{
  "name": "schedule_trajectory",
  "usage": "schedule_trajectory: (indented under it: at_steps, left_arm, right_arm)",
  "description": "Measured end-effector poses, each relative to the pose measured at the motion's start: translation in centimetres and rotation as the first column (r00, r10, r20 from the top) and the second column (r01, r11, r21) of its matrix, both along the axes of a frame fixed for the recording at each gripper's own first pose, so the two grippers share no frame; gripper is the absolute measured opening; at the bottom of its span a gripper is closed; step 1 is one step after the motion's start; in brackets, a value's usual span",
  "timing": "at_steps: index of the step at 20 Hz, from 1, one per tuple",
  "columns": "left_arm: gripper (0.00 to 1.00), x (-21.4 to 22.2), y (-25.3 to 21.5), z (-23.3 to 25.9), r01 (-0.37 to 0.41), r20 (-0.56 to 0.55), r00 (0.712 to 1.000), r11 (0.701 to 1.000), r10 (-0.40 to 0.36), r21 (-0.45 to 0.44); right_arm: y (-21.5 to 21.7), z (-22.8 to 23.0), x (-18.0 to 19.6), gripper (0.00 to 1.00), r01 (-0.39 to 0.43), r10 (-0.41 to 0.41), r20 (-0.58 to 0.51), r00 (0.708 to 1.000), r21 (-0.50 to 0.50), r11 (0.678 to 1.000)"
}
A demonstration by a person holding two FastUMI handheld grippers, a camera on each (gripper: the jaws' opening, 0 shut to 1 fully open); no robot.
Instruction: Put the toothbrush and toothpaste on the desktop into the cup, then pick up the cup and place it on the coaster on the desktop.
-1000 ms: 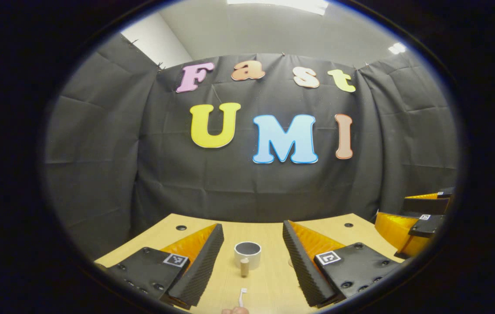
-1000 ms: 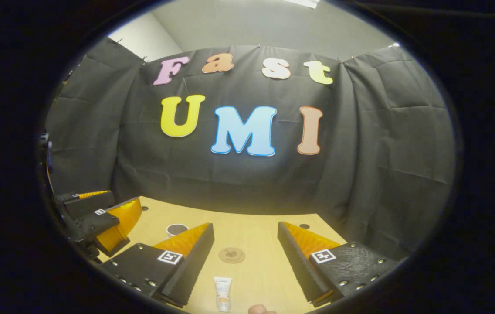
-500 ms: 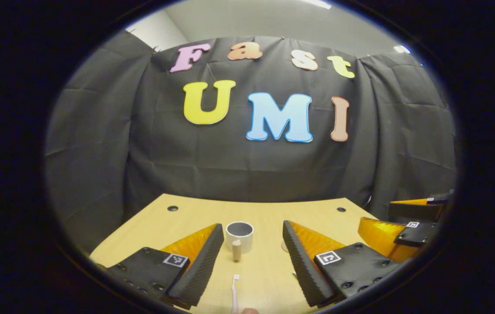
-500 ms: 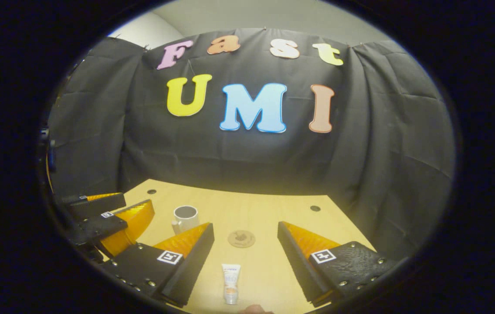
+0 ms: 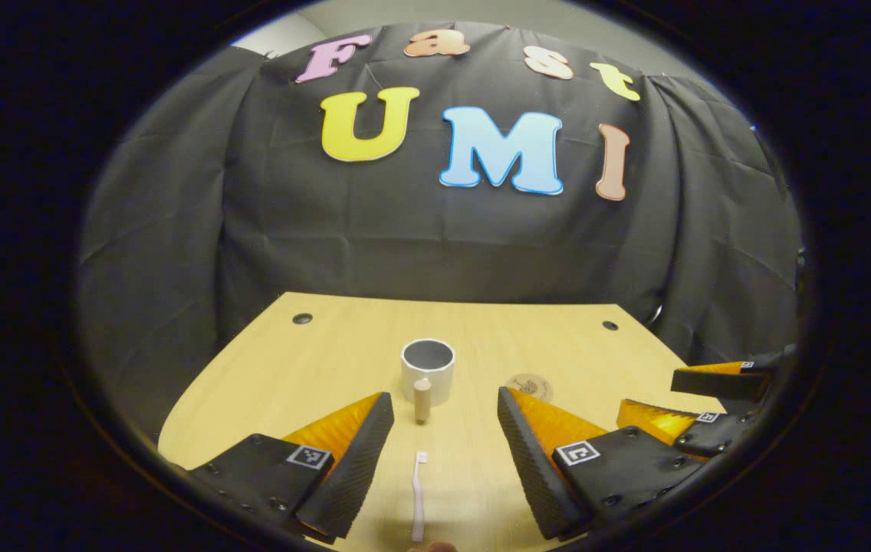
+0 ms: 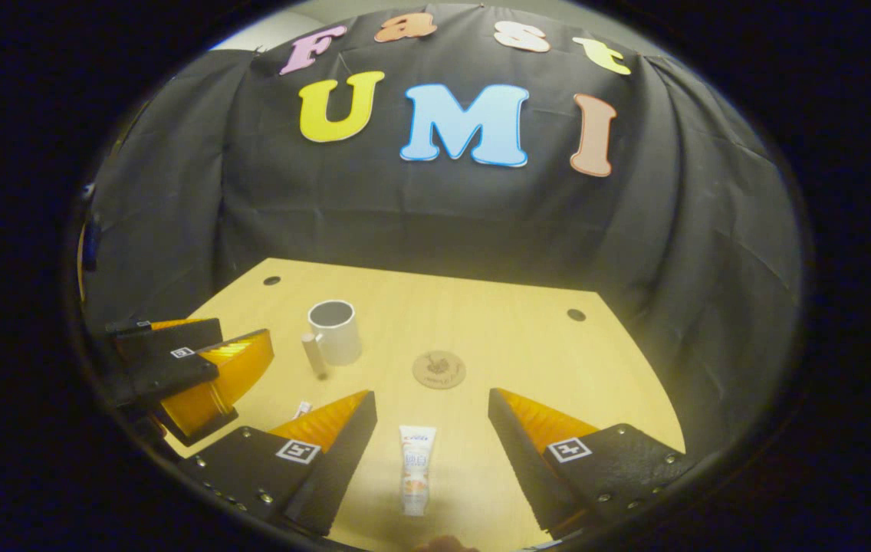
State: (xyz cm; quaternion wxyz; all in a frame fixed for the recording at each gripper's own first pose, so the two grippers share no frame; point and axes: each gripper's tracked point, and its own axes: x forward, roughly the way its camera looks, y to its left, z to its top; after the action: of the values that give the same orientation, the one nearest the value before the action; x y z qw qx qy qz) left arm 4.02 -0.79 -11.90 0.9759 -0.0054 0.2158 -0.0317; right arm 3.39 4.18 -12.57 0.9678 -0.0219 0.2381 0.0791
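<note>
In the left gripper view a white toothbrush [image 5: 419,494] lies on the wooden desktop [image 5: 313,360] between my left gripper's [image 5: 443,395] open fingers, bristles toward the cup. The white cup [image 5: 428,366] stands upright just beyond, its wooden handle facing me. The round coaster [image 5: 529,383] lies to the cup's right. In the right gripper view the toothpaste tube [image 6: 416,468] lies flat between my right gripper's [image 6: 431,394] open fingers. Past it are the coaster [image 6: 439,369] and, farther left, the cup [image 6: 336,331]. Neither gripper holds anything.
The other gripper shows at the right edge of the left gripper view [image 5: 711,406] and at the left edge of the right gripper view [image 6: 190,368]. Small holes [image 6: 576,314] mark the desktop's far corners. Black cloth closes off the back and sides.
Both cameras have tipped downward, so more of the desktop shows and the cup, coaster, toothbrush and toothpaste sit higher in each view. Both grippers stay open; nothing was taken hold of.
</note>
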Motion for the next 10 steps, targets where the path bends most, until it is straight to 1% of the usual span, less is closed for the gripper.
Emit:
schedule_trajectory:
  at_steps: [6,9,10]
  left_arm:
    - [0.91,0.9,0.2,-3.7,0.013,-0.145,0.989,1.000,-0.011,0.015]
    - [0.91,0.9,0.2,-6.2,0.012,-0.228,0.974,1.000,-0.009,0.014]
    - [0.91,0.9,0.1,-7.0,0.007,-0.259,0.966,1.000,-0.004,0.009]
  right_arm:
    - [0.6,-2.8,0.6,0.92,-0.028,0.027,-0.138,0.990,-0.003,1.000]
    - [0.6,-4.1,1.5,0.92,-0.038,0.037,-0.206,0.978,-0.001,0.999]
    - [0.7,-4.8,1.1,0.92,-0.040,0.039,-0.231,0.972,-0.003,0.999]
